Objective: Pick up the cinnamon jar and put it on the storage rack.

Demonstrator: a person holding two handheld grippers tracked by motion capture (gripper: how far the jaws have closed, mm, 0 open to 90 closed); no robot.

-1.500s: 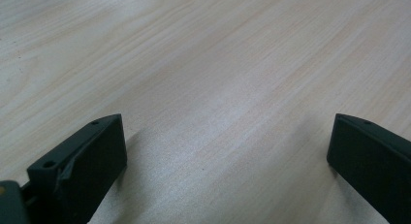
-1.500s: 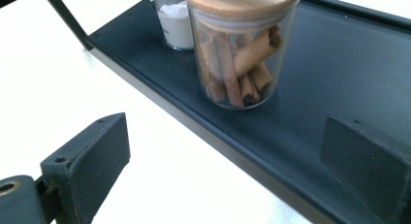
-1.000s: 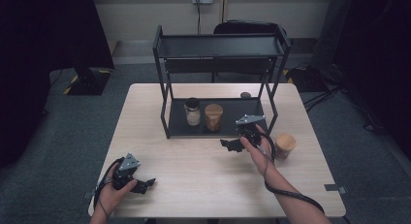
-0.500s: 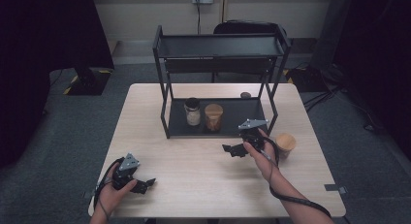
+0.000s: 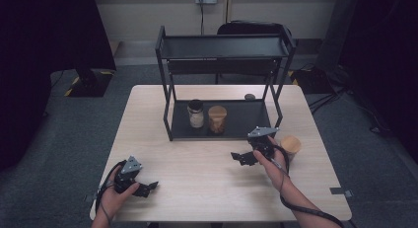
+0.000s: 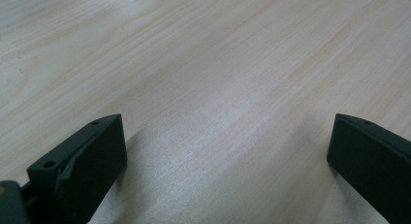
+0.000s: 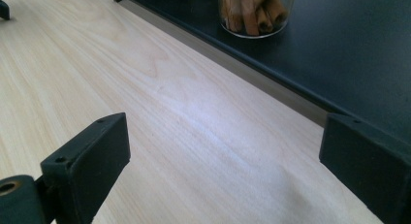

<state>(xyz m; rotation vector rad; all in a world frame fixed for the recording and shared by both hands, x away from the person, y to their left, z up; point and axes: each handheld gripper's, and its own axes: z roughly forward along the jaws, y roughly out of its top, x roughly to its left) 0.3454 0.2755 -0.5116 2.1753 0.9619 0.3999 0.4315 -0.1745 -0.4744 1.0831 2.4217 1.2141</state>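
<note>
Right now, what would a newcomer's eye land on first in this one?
The black two-tier rack at the table's far side, with two jars on its lower shelf: a dark-lidded one and one of cinnamon sticks. Then the right tongs, open, beside a wooden-lidded jar.

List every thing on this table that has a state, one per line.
Left gripper: open, empty, low over the wooden table.
Right gripper: open, empty.
Dark-lidded glass jar: upright on the black rack's bottom shelf.
Cork-lidded cinnamon-stick jar: upright beside it.
Cork-lidded jar: upright on the table.
</note>
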